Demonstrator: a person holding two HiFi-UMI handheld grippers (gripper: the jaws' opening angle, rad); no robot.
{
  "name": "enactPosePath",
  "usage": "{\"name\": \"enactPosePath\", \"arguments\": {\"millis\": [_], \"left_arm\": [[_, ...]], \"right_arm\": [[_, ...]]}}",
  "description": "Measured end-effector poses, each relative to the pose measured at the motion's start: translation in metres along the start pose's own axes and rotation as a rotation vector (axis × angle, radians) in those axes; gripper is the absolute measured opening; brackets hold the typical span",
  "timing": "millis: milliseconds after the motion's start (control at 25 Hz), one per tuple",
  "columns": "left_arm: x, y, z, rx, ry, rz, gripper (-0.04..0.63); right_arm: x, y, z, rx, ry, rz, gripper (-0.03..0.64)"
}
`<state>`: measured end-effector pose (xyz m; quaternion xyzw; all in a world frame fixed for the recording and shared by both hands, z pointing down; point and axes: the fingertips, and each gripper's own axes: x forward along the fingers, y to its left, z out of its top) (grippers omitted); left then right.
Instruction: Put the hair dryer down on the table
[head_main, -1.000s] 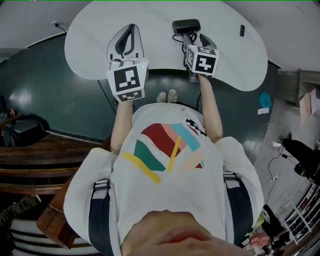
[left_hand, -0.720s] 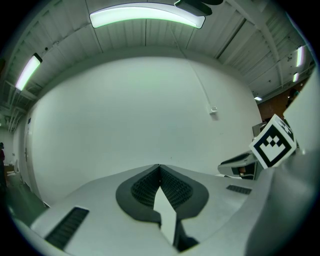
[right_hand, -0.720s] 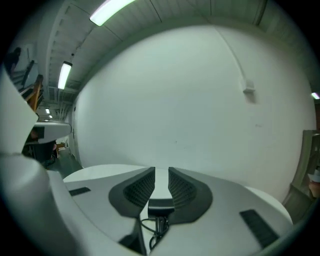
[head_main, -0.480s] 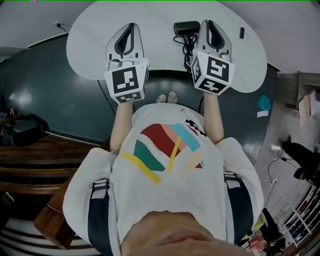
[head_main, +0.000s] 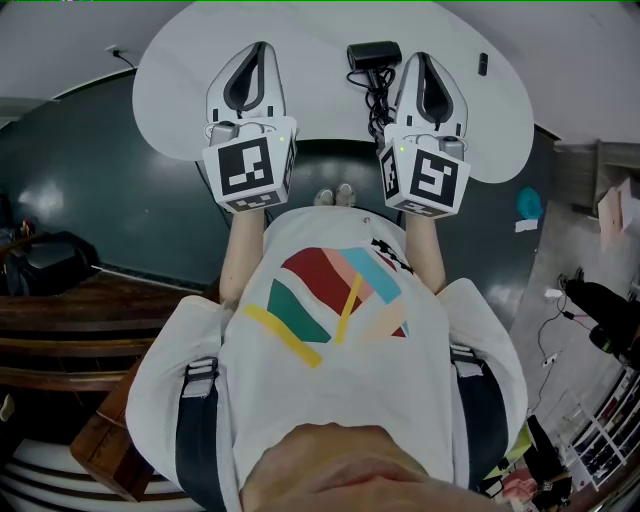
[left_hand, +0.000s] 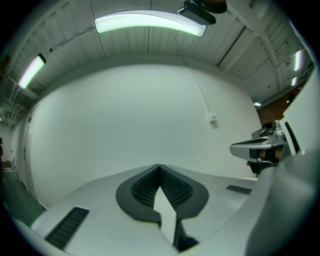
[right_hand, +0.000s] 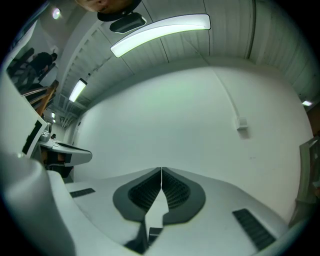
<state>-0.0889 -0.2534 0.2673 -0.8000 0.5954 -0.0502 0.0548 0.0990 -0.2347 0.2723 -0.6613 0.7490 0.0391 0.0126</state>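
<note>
The right tongs (right_hand: 161, 175) fill the lower centre, jaws pressed together on nothing, facing a white wall (right_hand: 165, 125); a ceiling light strip (right_hand: 160, 30) glows along the top

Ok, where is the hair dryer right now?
In the head view the hair dryer lies on the white table, toward its far edge. It is just left of the tip of the shut right gripper and not held.

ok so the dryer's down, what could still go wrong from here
The cord trails from the hair dryer right beside the right gripper, whose jaws have just closed with nothing between them; a sideways swing could snag it and drag the dryer. The cord also seems to reach the near edge of the table, where a lowering arm might hook it.
</note>
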Motion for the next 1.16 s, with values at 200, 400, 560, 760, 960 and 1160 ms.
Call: {"name": "enactPosePath", "arguments": {"millis": [200,400,560,760,960,1160], "left_arm": [[-0.001,0.002,0.0,-0.009,-0.007,-0.006,0.015],[-0.001,0.005,0.002,-0.023,-0.014,-0.007,0.015],[-0.001,0.007,0.003,-0.025,-0.017,-0.007,0.015],[0.002,0.008,0.002,-0.028,-0.019,-0.008,0.015],[0.003,0.008,0.002,-0.028,-0.019,-0.01,0.015],[0.004,0.011,0.002,-0.03,-0.02,-0.009,0.015]], "right_arm": [[-0.003,0.006,-0.001,-0.024,0.005,0.001,0.011],[-0.001,0.008,0.0,-0.025,0.011,0.003,0.011],[0.001,0.009,0.0,-0.019,0.017,0.004,0.011],[0.004,0.01,-0.004,-0.021,0.025,0.004,0.011],[0.005,0.009,-0.005,-0.023,0.026,0.0,0.011],[0.006,0.009,-0.006,-0.021,0.029,-0.002,0.011]]}}
